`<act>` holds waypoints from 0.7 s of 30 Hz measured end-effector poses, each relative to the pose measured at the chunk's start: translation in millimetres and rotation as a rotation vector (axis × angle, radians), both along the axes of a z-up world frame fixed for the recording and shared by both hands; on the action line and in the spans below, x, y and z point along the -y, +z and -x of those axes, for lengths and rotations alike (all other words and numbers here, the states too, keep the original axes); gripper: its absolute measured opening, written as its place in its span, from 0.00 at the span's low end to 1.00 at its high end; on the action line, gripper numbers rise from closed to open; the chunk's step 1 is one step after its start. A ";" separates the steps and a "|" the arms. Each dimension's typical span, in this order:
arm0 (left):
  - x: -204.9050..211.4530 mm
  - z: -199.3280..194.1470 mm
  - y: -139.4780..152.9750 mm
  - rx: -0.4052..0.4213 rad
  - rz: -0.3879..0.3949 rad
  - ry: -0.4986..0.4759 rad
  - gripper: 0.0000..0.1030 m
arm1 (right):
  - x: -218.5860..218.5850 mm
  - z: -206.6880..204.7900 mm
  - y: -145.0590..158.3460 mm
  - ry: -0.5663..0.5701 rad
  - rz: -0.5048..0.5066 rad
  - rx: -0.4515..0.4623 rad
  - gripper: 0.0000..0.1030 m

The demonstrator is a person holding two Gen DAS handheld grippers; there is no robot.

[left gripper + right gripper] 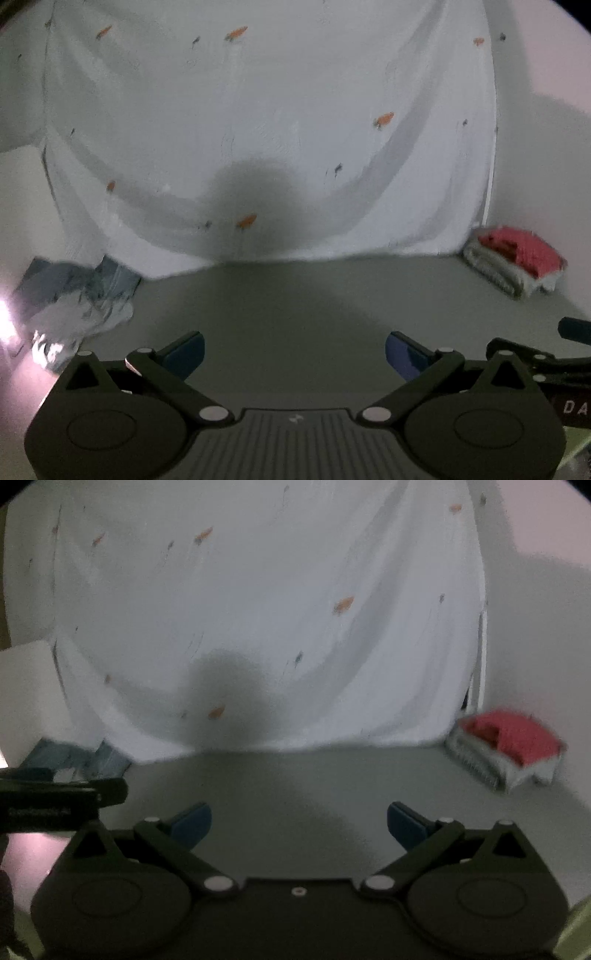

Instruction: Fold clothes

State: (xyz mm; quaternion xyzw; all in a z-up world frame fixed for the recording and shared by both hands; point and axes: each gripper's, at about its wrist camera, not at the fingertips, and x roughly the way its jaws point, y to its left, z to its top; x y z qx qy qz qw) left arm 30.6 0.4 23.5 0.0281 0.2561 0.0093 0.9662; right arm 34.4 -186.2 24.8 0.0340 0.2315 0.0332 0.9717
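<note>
A messy blue and grey pile of clothes lies at the lower left. A folded stack, red on top, sits at the right.

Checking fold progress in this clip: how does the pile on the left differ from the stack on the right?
The blue-grey pile lies crumpled and loose; the red-topped stack is neatly folded in layers. The pile is blue and grey, while the stack shows red over pale grey-white cloth. The pile sits far left on the table, the stack far right. Both rest near the hanging white sheet, untouched by either gripper.
</note>
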 end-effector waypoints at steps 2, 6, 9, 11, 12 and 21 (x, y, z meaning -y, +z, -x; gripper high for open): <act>-6.3 15.1 -6.4 -0.032 0.019 0.007 1.00 | -7.9 9.8 -4.0 0.013 0.032 -0.038 1.00; -10.0 35.5 -21.2 -0.091 0.003 0.031 1.00 | -22.7 32.1 -15.9 0.034 0.082 -0.097 0.99; -18.0 41.5 -23.3 -0.109 0.012 0.045 1.00 | -27.9 37.6 -18.7 0.001 0.094 -0.134 0.99; -24.0 43.9 -23.5 -0.110 0.024 0.047 1.00 | -33.4 45.0 -17.4 -0.008 0.108 -0.118 0.99; -25.6 46.1 -23.9 -0.113 0.021 0.047 1.00 | -37.4 47.8 -17.4 -0.015 0.126 -0.111 0.99; -44.9 53.5 -23.8 -0.129 0.045 0.077 1.00 | -53.0 56.3 -13.8 0.006 0.170 -0.075 0.99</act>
